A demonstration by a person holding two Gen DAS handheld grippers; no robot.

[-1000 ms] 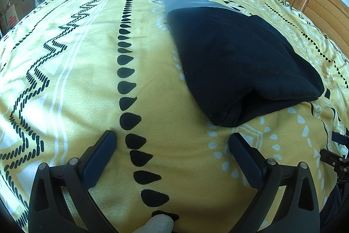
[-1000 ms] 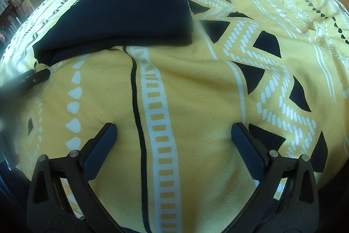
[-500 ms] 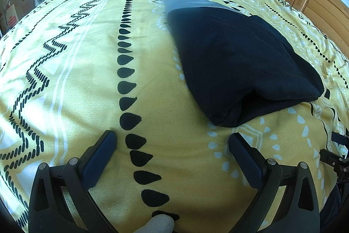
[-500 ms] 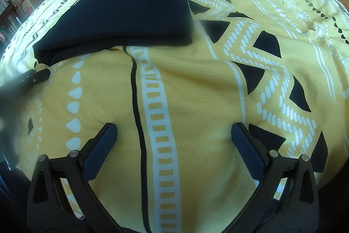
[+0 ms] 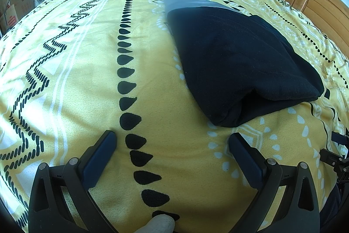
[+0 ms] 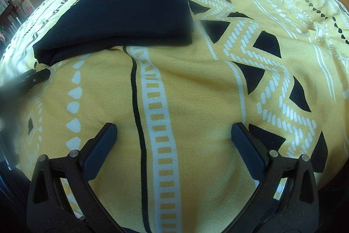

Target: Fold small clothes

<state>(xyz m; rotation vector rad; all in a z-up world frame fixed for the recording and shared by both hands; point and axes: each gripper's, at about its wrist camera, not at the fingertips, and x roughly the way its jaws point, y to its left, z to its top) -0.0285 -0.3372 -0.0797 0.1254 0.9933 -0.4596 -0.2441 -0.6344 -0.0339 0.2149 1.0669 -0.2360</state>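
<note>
Folded dark navy knit garment (image 5: 240, 62) lies on our yellow patterned fleece blanket (image 5: 87, 58) (grey band showing at its far end). We hold the left gripper (image 5: 172, 139) and right gripper (image 6: 174, 130) with fingers spread wide, empty, above the blanket.

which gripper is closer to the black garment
Left. The left gripper sits just short of the black garment's near corner; the right gripper is farther back, with more blanket between.

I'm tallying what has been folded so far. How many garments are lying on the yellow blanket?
1: a dark folded garment lies on the yellow blanket, ahead of both open grippers, neither touching it. A grey layer shows at its far end; whether that is a separate piece is unclear.
</note>
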